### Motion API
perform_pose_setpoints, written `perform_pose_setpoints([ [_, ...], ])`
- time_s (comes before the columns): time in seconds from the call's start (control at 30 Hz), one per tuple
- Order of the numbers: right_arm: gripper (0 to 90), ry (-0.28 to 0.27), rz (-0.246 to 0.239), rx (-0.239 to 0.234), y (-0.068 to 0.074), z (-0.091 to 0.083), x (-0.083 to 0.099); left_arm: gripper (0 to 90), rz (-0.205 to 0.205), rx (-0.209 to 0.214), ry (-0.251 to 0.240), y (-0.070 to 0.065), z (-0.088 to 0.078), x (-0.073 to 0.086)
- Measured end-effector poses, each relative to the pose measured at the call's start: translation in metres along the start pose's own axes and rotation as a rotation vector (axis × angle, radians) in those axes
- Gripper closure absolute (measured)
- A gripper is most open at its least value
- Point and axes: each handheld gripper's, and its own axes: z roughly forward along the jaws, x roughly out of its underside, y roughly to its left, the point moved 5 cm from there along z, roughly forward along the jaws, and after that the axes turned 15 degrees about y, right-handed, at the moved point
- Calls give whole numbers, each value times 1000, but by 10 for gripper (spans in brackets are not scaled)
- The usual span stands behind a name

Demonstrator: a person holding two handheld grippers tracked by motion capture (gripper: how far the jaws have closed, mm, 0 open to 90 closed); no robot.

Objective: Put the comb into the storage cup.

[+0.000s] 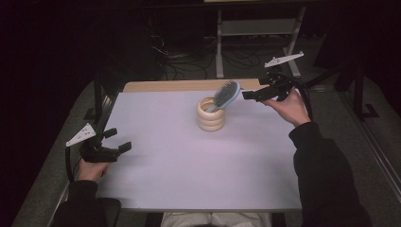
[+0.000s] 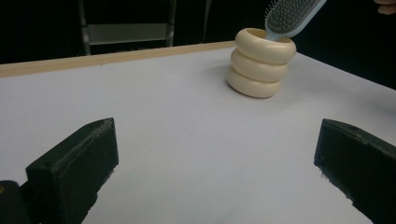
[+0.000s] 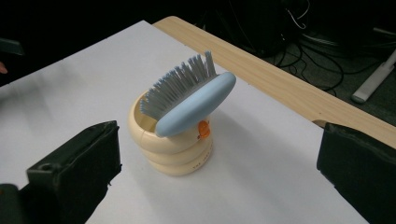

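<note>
Black jaws at the bottom of the right gripper view stand wide apart with nothing between them, and the hairbrush (image 3: 194, 100) is framed in the gap ahead of them. In the high view the right gripper (image 1: 250, 94) is held at the upper right of the frame, just beside the brush head and apparently not touching it. The brush is seen at the centre of that frame, its handle dropped into the cream holder (image 1: 211, 116) made of 3 stacked rings, its blue head leaning out over the rim toward the right.

The left gripper (image 1: 120, 149) is kept low at the lower left of the high view, well apart from the holder, its 2 jaws likewise spread and empty.

The step in hand is judged to be a reach for the brush head. It would be done well if the jaws were closed across the blue back rather than the bristles, and if the lift followed the handle's tilt so the light holder is not tipped.

The handle is hidden inside the holder. A small orange mark on the holder's side cannot be read.
</note>
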Motion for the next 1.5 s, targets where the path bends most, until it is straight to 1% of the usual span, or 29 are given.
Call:
perform_pose_setpoints([
  [0.07,0,-8,-3,0,0,-3,2,0,0,0,-2,0,0,0],
  [0.23,0,-8,-16,4,4,-6,9,0,3,-2,-1,0,0,0],
  [0.33,0,-9,-31,17,6,-8,13,0,3,-8,-5,0,-1,0],
  [0.4,0,-20,-30,16,7,-9,16,0,3,-11,-6,1,-1,0],
  [0.63,0,-31,-29,19,10,-11,29,0,0,-9,-2,0,0,0],
  [0.77,0,-26,-30,27,10,-11,37,0,-2,-12,-3,0,-1,0],
  [0.83,0,-25,-27,25,10,-10,40,0,0,-21,-9,1,-2,0],
  [0.93,0,-22,-25,25,10,-9,44,0,-8,-20,-14,1,-2,0],
  [1.0,0,-22,-27,25,9,-9,47,0,-9,-19,-9,1,-2,1],
  [1.07,0,-13,-28,33,9,-8,48,0,-8,-19,7,1,0,2],
  [1.17,0,-15,-25,33,9,-8,50,0,-2,-17,24,1,2,4],
  [1.3,0,-12,-28,33,9,-7,54,0,-4,-16,27,1,3,5],
  [1.5,0,-5,-23,29,10,-3,64,0,-4,-15,27,1,3,5],
])
